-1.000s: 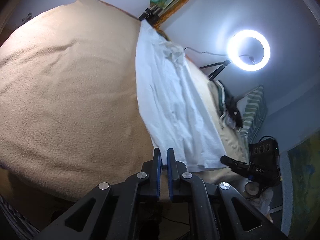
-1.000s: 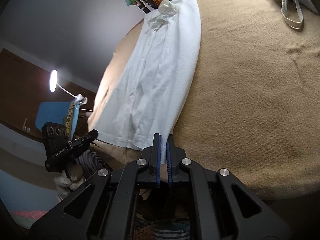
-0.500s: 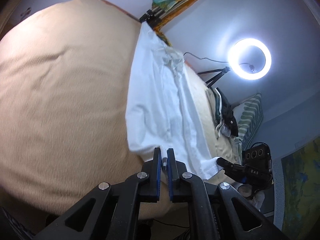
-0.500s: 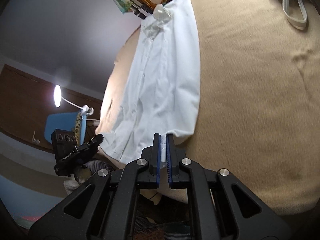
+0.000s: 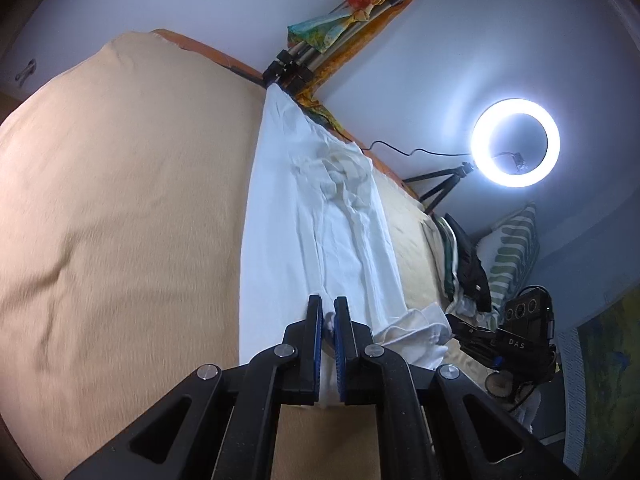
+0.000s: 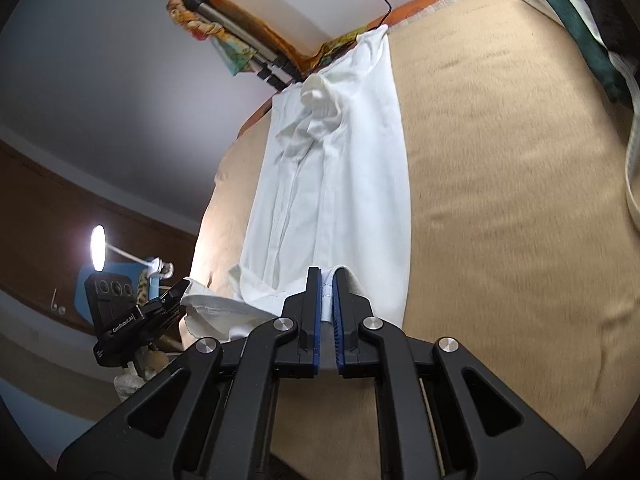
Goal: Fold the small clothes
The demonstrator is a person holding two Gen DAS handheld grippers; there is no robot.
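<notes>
A white garment [image 5: 312, 216] lies in a long folded strip on the tan blanket [image 5: 120, 200], its collar end far away. My left gripper [image 5: 328, 308] is shut on the near hem's left corner. My right gripper [image 6: 327, 280] is shut on the hem's right corner of the same white garment [image 6: 336, 176]. The hem between them is lifted and bunched. The right gripper [image 5: 460, 322] shows in the left wrist view, and the left gripper [image 6: 180, 294] in the right wrist view.
A lit ring light [image 5: 515, 143] on a tripod stands past the bed. Folded dark and green clothes [image 6: 576, 20] and a striped pillow [image 5: 512, 256] lie at the bed's right side. A folded tripod [image 5: 320, 56] leans at the headboard. A desk lamp [image 6: 98, 254] stands left.
Both grippers have lifted the near hem and carried it forward over the garment. The strip looks shorter and the hem now bunches between the grippers.
</notes>
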